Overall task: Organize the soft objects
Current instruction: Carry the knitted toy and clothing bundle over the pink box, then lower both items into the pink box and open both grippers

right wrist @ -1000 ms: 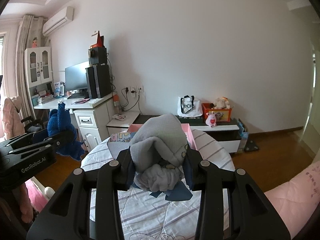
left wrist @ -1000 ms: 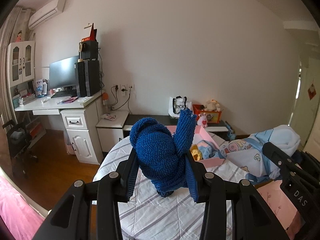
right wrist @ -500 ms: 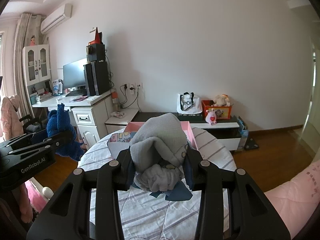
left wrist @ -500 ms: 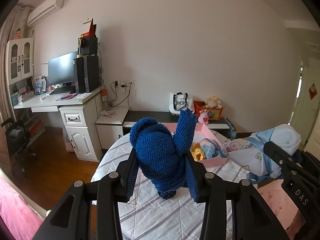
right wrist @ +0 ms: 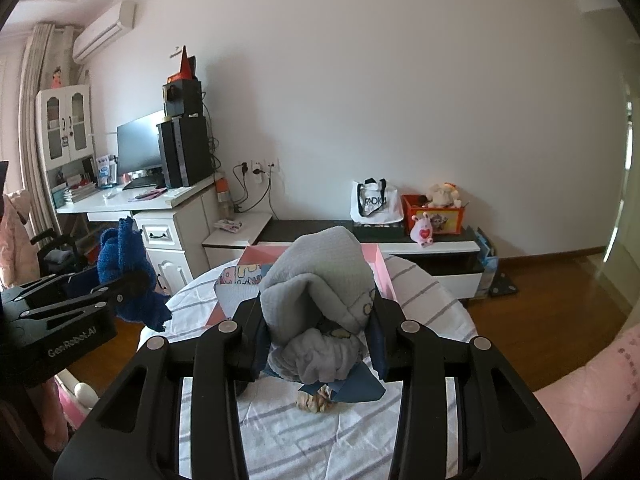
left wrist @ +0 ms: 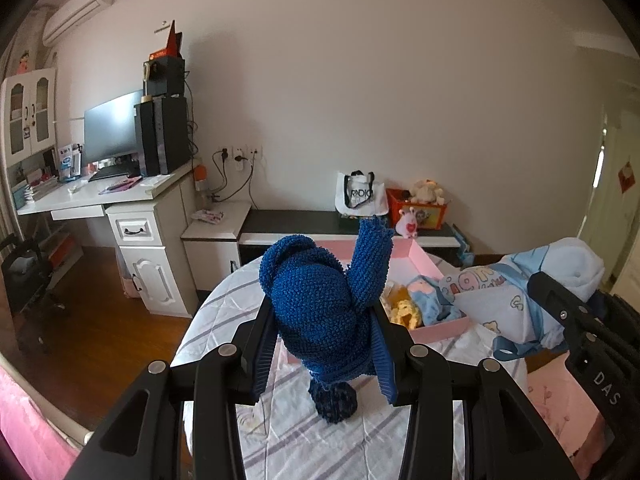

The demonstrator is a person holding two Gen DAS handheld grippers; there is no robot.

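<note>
Desk [left wrist: 132, 194] with a monitor and a black computer tower stands at the far left of the room, against the white wall. Nearer, the left gripper [left wrist: 320, 344] has its fingers [left wrist: 264, 344] partly closed and pressed against both sides of a blue knitted item [left wrist: 320, 304], which is held up above the round table [left wrist: 224, 312] with its striped white cloth; one knitted end sticks upward and a darker end hangs below the fingers. Behind it on the table lies an open pink box [left wrist: 436, 330] holding yellow and light-blue soft pieces. To the right, the right gripper [right wrist: 316, 332] has its fingers similarly part-closed, clamped on a bundled grey and light-blue garment [right wrist: 320, 280] with printed patches, held over the same table just in front of the pink box; dark blue cloth and a small tan piece dangle beneath it. Further right, a low cabinet [right wrist: 432, 246] along the wall carries a white tote bag, an orange box and plush toys.
</note>
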